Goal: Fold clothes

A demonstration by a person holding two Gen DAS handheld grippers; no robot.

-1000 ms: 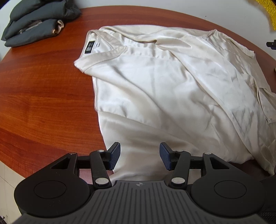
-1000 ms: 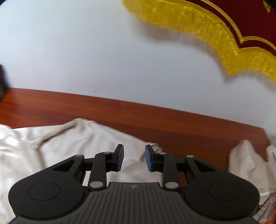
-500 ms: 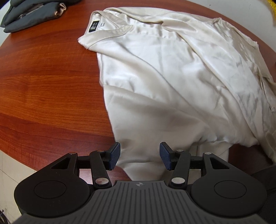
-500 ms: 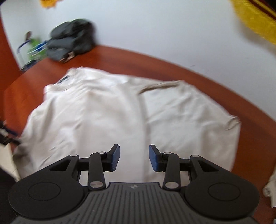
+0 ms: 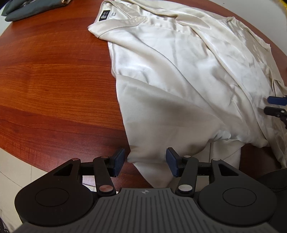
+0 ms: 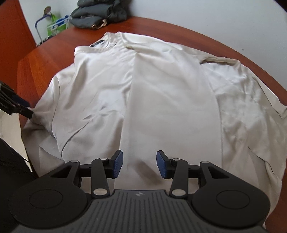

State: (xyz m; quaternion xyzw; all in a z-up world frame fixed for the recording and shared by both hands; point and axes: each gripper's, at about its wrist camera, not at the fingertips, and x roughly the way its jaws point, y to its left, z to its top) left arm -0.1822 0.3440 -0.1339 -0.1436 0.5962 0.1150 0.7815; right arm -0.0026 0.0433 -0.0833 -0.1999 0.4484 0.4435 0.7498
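Cream shirt lies spread across the round wooden table, collar and black label at the far end from both tools, hem end nearest them. Laid flat, presumably so sides and hem can be lifted and turned over; no fold finished that I can judge.

Left gripper: jaws partly apart, holding nothing. A corner of the near hem sits between and just beyond the pads, hanging toward the table edge; contact cannot be told. Likely lined up to pinch that corner.

Right gripper: jaws have just been opening, now moderately apart, empty. Cloth of the shirt's lower middle lies under the gap, pads not pressing on it. Its tips show at the far right of the left view.

Beyond the collar: folded dark garments, well apart.
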